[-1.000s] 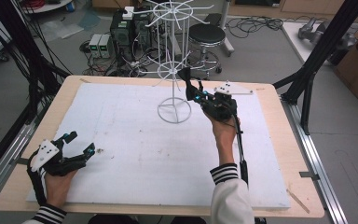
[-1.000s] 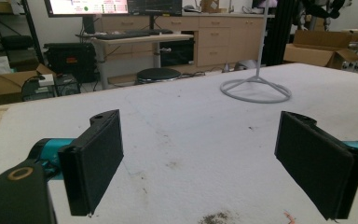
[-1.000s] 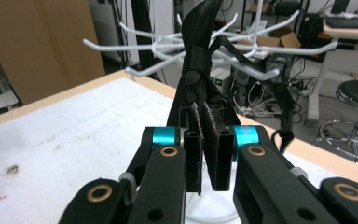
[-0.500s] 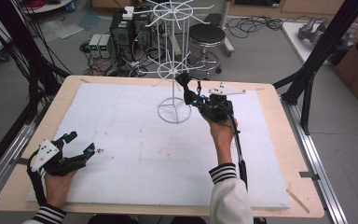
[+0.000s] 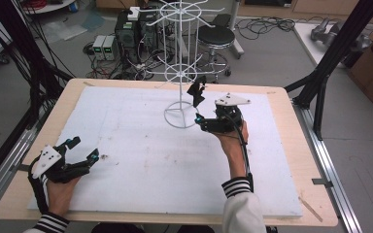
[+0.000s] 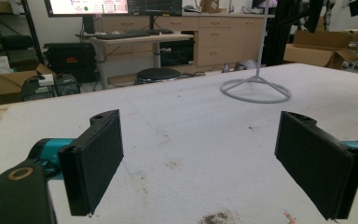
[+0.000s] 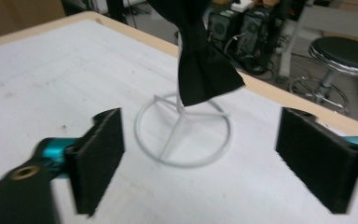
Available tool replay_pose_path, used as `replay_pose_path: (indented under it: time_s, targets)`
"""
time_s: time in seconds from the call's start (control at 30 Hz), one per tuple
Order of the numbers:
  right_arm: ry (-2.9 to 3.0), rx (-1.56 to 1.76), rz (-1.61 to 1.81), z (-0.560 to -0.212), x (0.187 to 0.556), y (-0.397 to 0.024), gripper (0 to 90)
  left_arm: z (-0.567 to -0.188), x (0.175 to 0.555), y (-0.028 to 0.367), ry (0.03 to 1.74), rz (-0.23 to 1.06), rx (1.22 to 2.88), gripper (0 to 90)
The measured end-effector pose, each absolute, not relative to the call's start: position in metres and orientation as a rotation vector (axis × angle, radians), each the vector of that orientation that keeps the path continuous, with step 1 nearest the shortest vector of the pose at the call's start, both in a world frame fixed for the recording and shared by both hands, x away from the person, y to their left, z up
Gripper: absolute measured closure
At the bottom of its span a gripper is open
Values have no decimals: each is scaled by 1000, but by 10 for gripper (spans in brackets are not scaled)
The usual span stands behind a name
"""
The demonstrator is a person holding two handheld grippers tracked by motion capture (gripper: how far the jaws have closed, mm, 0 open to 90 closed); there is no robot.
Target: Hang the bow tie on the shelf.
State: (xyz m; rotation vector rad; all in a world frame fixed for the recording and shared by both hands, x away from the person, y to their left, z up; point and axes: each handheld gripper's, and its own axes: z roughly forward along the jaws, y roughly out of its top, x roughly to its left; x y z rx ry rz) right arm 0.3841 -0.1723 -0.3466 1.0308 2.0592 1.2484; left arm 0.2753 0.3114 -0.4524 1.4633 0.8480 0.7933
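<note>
A small black piece of soft cloth [image 7: 205, 70] hangs from the white wire display stand [image 5: 179, 73], above its round base. The right gripper [image 5: 209, 122] sits just beside it, jaws spread and empty; the left gripper [image 5: 85, 156] rests well apart, also spread and empty. The cloth looks light and limp, so pinching its loose lower edge should suit best.

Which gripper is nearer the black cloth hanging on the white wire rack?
Right. The right gripper sits just below the black cloth, jaws open; the left gripper rests far off at the table's near left corner.

I'm seeing a wooden tabletop [image 5: 281, 104] under a stained white foam sheet [image 5: 141, 145], with a white wire rack [image 5: 180, 73] standing on it.
</note>
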Motion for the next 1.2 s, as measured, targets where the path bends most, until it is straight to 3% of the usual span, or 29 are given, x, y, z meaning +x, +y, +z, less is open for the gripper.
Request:
replay_pose_path:
  time_s: [0.23,0.63,1.2]
  targets:
    - [1980,1019,1329,-359,348,-203,92,-452,276,311,848,802,1474,155]
    - [1758,1086,1373,-430,288,-267,84,-452,276,309,846,808,1484,155]
    - [1660,1058,1367,-450,275,-273,85,-452,275,310,840,807,1479,155]
